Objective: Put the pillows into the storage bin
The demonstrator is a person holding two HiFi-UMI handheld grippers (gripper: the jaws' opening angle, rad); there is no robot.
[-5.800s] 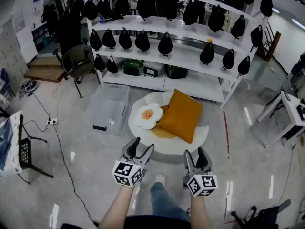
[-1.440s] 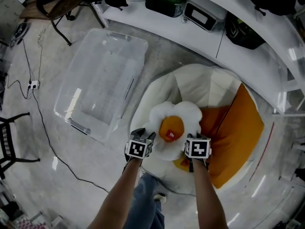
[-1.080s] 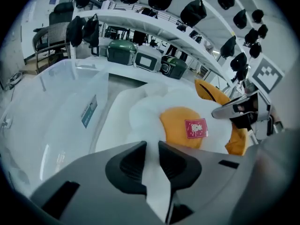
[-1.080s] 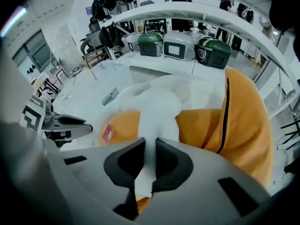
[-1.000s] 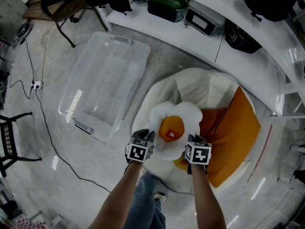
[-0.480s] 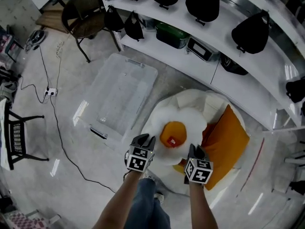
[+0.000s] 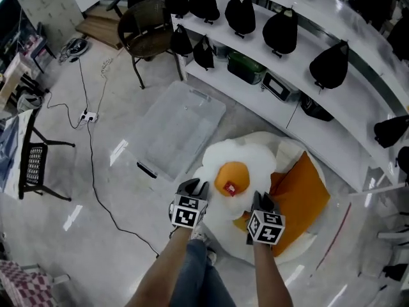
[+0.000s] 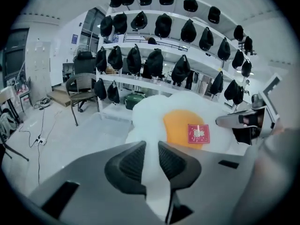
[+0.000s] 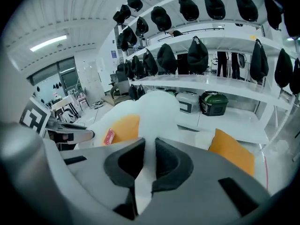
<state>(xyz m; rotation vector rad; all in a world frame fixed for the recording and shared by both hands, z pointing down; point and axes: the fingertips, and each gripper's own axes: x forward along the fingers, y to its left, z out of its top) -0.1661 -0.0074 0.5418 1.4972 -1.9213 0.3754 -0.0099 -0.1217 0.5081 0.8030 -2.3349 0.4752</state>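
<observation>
Fried-egg pillow (image 7: 233, 168) up in the air, left gripper (image 7: 192, 187) fingers clamped on its white rim at 7 o'clock, right gripper (image 7: 261, 201) fingers pinching the rim at 5 o'clock, orange pillow (image 7: 300, 200) at its 4 o'clock, clear storage bin (image 7: 182, 126) at 10 o'clock on the floor.

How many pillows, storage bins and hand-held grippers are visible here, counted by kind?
Pillows: 2, the fried-egg pillow and the orange pillow
Storage bins: 1, the clear storage bin
Hand-held grippers: 2, the left hand-held gripper and the right hand-held gripper, both closed on the fried-egg pillow
Total: 5
</observation>
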